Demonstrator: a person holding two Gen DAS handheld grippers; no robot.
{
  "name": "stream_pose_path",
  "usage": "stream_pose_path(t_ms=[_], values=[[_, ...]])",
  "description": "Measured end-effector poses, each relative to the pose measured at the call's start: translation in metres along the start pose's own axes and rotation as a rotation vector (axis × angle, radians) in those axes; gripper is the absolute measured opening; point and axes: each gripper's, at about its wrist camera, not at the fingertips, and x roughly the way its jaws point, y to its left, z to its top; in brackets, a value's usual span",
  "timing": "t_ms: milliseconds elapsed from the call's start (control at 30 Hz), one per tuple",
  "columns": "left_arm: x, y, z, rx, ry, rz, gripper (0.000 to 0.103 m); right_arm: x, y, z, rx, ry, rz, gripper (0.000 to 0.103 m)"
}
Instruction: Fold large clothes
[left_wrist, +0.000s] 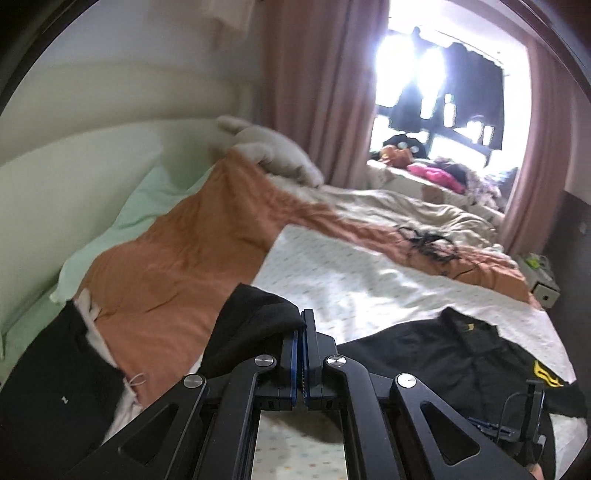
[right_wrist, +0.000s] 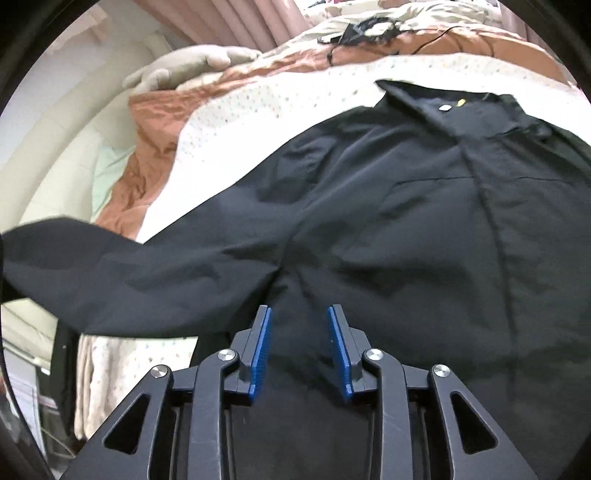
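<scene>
the left claw (left_wrist: 300, 334) is pinched tight on the end of the black sleeve (right_wrist: 110, 273), which it holds lifted off the bed (left_wrist: 351, 280). the right claw (right_wrist: 299, 332) stands partly open with nothing gripped, poised over the body of the black jacket (right_wrist: 406, 221). the jacket lies spread face up on the dotted sheet, collar (right_wrist: 443, 103) far away. folding looks barely begun: no fold shows yet, both sleeves and the body remain.

Black collared shirt (right_wrist: 388, 221): spread front-up across the frame centre on the dotted sheet (right_wrist: 229, 122); one sleeve (right_wrist: 122, 280) extends, lifted, toward the left edge.
</scene>
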Motion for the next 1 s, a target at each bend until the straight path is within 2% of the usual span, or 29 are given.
stream_pose_path(t_ms=[333, 467, 633, 700, 800, 867, 1000], values=[[-0.031, -0.105, 0.027, 0.089, -0.059, -0.138, 0.001, -0.087, -0.04, -0.014, 0.019, -0.09, 0.01, 0.032], [-0.038, -0.146, 0.031, 0.134, -0.068, -0.19, 0.001, -0.118, -0.063, -0.021, 0.028, -0.131, -0.003, 0.041], [-0.044, -0.199, 0.033, 0.188, -0.075, -0.238, 0.001, -0.147, -0.097, -0.028, 0.069, -0.177, -0.007, 0.041], [-0.042, -0.218, 0.032, 0.207, -0.066, -0.254, 0.001, -0.158, -0.115, -0.032, 0.091, -0.195, -0.014, 0.042], [-0.033, -0.256, 0.021, 0.256, -0.043, -0.283, 0.001, -0.171, -0.139, -0.038, 0.136, -0.214, 0.0, 0.05], [-0.027, -0.279, 0.014, 0.286, -0.027, -0.298, 0.001, -0.18, -0.157, -0.043, 0.172, -0.229, 0.026, 0.051], [-0.01, -0.327, -0.01, 0.347, 0.015, -0.334, 0.001, -0.196, -0.188, -0.052, 0.203, -0.25, 0.007, 0.051]])
